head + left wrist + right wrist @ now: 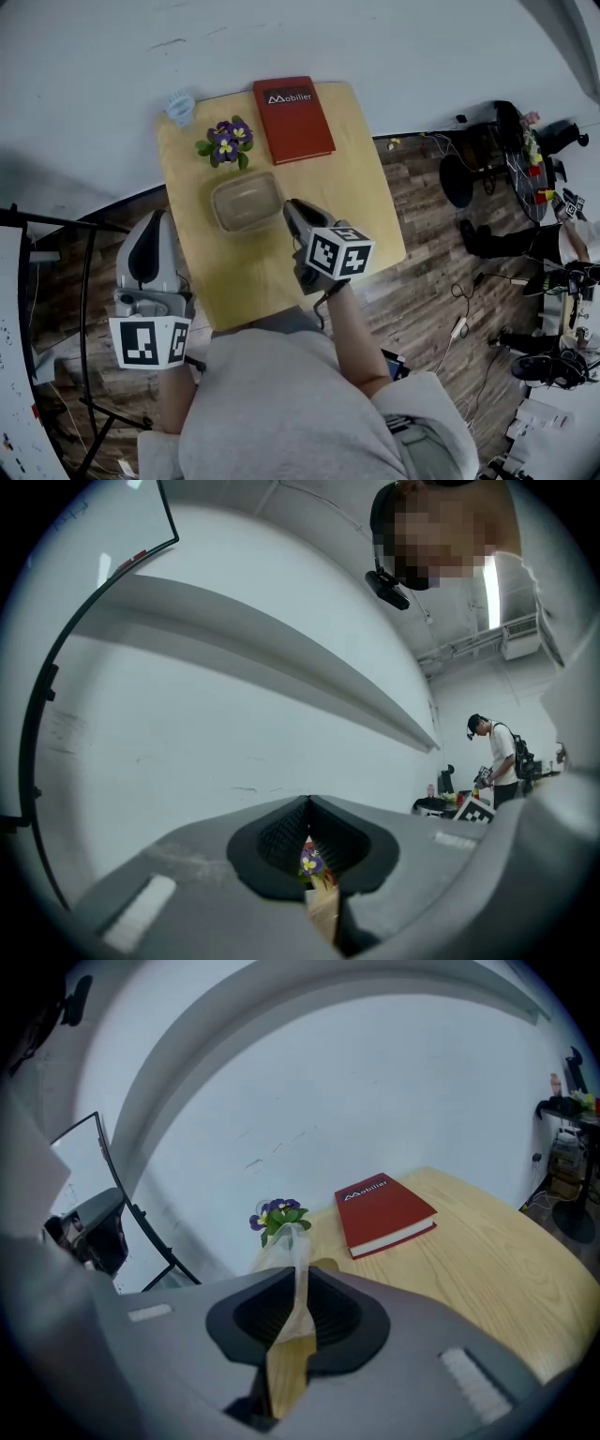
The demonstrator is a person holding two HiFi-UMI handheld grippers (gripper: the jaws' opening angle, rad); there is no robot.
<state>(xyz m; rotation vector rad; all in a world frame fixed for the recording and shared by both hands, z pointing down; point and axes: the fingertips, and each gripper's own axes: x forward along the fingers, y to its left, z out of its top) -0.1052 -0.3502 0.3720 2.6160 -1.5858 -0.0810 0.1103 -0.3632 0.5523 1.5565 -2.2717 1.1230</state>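
A clear plastic container (246, 202) sits in the middle of a small wooden table (361, 202). My right gripper (289, 208) is at the container's right side, shut on its rim. In the right gripper view the translucent rim (300, 1258) runs up between the closed jaws of the right gripper (298, 1314). My left gripper (155, 223) hangs off the table's left edge, shut and holding nothing. Through the thin slit of the left gripper (310, 836) I see only the purple flowers (310, 862).
A red book (292, 118) (384, 1211) lies at the table's far side, with purple flowers (226, 141) (277, 1215) and a small pale blue object (180, 106) to its left. A black metal frame (84, 309) stands left. Cables and chairs crowd the floor (487, 281) at right.
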